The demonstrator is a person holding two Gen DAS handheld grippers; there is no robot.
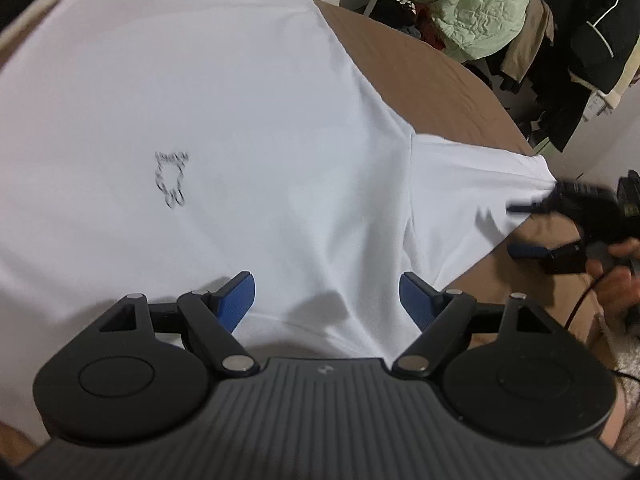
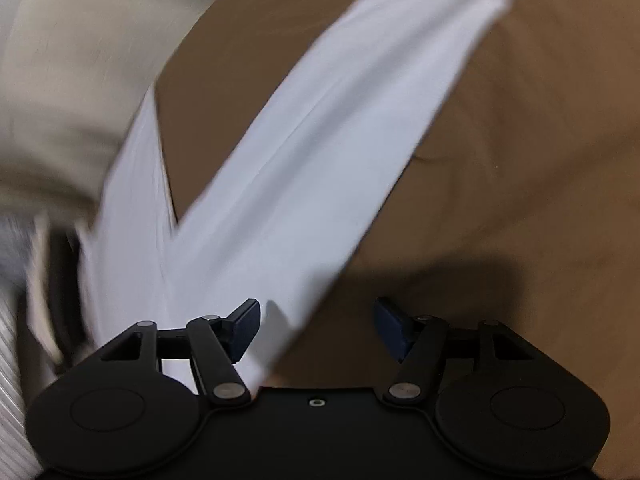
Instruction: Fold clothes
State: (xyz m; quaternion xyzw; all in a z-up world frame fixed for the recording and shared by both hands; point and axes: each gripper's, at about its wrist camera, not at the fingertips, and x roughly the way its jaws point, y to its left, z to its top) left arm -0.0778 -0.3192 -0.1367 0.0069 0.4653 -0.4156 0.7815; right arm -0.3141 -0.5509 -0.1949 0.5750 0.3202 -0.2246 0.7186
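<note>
I count one white T-shirt (image 1: pixel 240 120) spread on one brown bed (image 1: pixel 460 80), with one small dark print (image 1: pixel 172 180) on it. Two tools — the left tool (image 1: pixel 327 300) and the right tool (image 1: pixel 520 228) — each with two blue-padded fingers. One pale green puffy jacket (image 1: pixel 476 8) hangs behind, among several darker garments I can't count.

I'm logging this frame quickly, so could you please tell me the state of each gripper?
Left gripper: open, holding nothing, above the white T-shirt.
Right gripper: open, holding nothing, at the shirt's sleeve.
</note>
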